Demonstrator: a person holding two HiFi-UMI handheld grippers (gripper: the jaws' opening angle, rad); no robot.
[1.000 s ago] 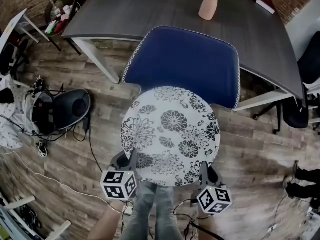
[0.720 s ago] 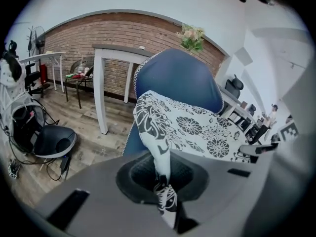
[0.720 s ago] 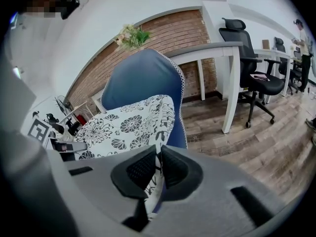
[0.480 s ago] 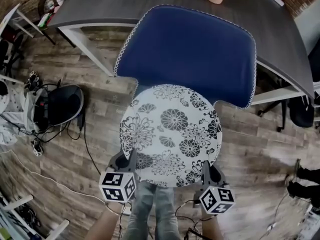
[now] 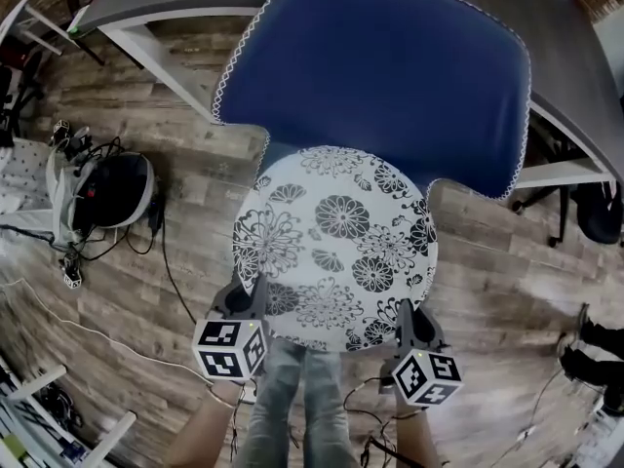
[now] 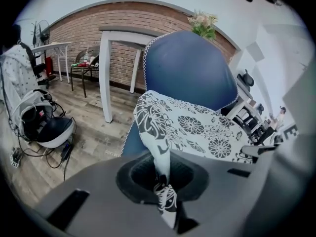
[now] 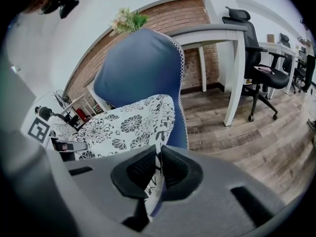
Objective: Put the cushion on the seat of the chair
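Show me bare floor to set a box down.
Bare floor lies right of the cushion, between the chair and the office chair. Left is crowded: helmet and cables.

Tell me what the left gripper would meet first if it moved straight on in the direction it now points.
The left gripper is shut on the cushion, which would go with it. Ahead, it would probably meet the blue chair first; depth is hard to judge.
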